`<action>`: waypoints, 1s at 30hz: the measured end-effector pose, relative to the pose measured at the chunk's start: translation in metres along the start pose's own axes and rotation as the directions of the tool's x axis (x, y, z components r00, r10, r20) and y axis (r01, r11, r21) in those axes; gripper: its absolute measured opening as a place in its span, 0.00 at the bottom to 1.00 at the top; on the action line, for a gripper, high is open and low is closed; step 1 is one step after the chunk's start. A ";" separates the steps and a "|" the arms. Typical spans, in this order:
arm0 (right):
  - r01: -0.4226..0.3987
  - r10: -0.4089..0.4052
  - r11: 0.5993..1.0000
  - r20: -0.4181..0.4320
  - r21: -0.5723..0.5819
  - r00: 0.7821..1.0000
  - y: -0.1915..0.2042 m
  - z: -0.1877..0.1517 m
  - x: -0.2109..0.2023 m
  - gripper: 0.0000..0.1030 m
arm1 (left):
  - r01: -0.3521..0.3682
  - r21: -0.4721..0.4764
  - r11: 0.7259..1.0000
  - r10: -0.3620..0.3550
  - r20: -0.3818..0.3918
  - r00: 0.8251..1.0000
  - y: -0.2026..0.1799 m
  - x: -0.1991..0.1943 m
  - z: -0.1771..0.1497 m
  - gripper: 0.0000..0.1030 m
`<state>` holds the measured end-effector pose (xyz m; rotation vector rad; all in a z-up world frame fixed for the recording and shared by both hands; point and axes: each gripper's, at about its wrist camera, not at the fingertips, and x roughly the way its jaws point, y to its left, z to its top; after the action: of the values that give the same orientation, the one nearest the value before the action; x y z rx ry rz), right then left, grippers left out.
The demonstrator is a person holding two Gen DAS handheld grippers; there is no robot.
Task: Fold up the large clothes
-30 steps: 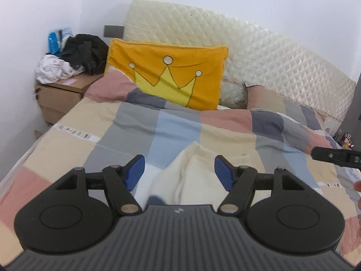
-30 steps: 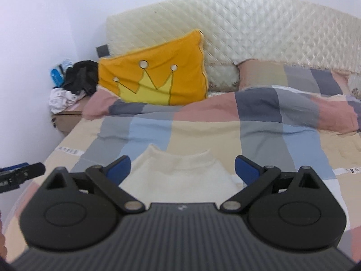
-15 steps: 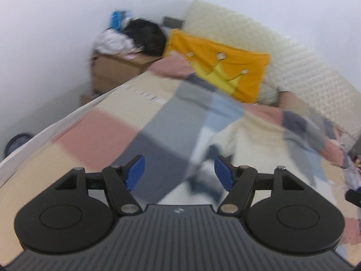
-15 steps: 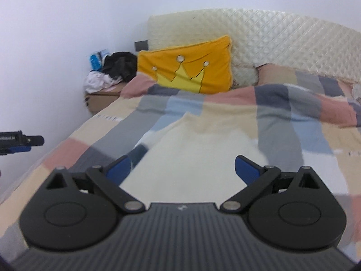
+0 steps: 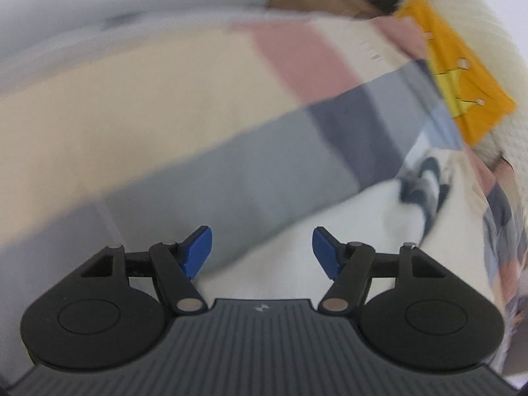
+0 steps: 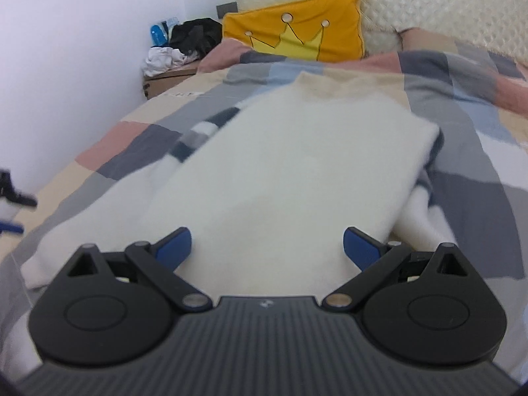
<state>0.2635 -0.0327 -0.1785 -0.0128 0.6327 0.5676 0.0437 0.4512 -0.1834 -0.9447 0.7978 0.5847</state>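
Observation:
A cream sweater [image 6: 297, 165] with dark and grey striped sleeves lies flat on the checked quilt [image 6: 478, 191], neck toward the pillows. My right gripper [image 6: 267, 247] hovers low over the sweater's near hem, jaws open, nothing between them. In the blurred, rolled left wrist view my left gripper [image 5: 262, 250] is also open and empty, over the edge where the sweater [image 5: 346, 231] meets the grey quilt squares [image 5: 231, 171]. A striped sleeve [image 5: 419, 181] shows further off. The left gripper [image 6: 13, 198] shows as a blurred dark shape at the left edge of the right wrist view.
An orange crown pillow [image 6: 297, 33] leans on the quilted cream headboard [image 6: 445, 10]. A brown bedside box [image 6: 168, 77] piled with clothes stands by the white wall [image 6: 66, 49]. The bed's left edge [image 5: 132, 33] runs close to that wall.
Both grippers have come down toward the sweater. The left one swung out to the bed's left side and rolled, so its view now tilts. Both stay open.

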 end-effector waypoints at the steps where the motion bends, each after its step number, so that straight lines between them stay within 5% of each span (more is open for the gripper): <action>1: -0.009 0.009 1.000 -0.001 0.018 1.000 -0.004 -0.001 0.001 0.97 | 0.005 -0.029 1.000 -0.005 -0.013 1.000 0.006 -0.004 -0.003 0.70; 8: -0.020 0.020 0.998 -0.005 0.053 1.000 -0.016 -0.008 0.004 0.97 | -0.070 -0.196 0.978 0.063 -0.040 0.997 0.010 -0.024 -0.028 0.70; 11: -0.032 0.032 0.998 -0.007 0.060 0.999 -0.019 -0.011 0.002 0.97 | -0.039 -0.270 0.962 0.027 -0.047 0.999 0.017 -0.022 -0.030 0.70; 21: -0.054 0.056 0.995 -0.022 0.087 0.998 -0.025 -0.019 0.001 0.97 | -0.001 -0.532 0.847 -0.047 -0.077 0.996 -0.002 0.040 -0.050 0.66; 26: -0.051 0.054 0.996 -0.030 0.074 0.998 -0.023 -0.022 0.008 0.97 | 0.002 -0.594 0.804 -0.028 -0.035 0.999 0.002 0.053 -0.046 0.50; 30: -0.050 0.053 0.996 -0.031 0.078 0.998 -0.023 -0.023 0.012 0.97 | 0.009 -0.547 0.837 0.004 0.022 1.000 -0.005 0.051 -0.022 0.32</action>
<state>0.2697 -0.0503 -0.2074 0.0669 0.6884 0.5931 0.0699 0.4340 -0.2300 -1.4630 0.6129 0.8453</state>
